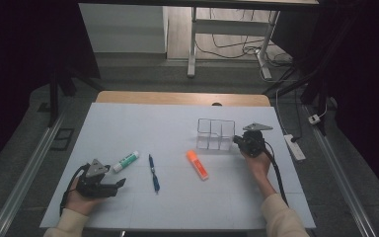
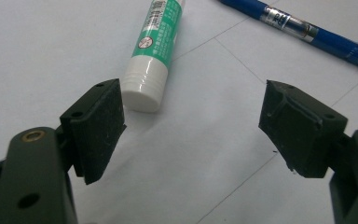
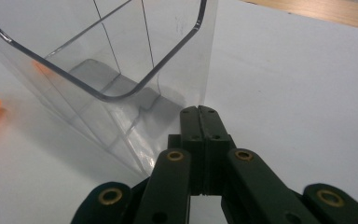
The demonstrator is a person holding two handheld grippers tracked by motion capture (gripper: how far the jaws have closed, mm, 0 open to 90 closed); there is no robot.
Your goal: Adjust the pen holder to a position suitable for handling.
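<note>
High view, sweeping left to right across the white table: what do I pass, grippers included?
Left gripper → glue stick → blue pen → orange highlighter → clear organizer → right gripper.

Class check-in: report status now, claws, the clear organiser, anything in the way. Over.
Left claw open near glue stick. Right claw shut against clear organiser. Organiser upright, empty. Nothing blocking.
</note>
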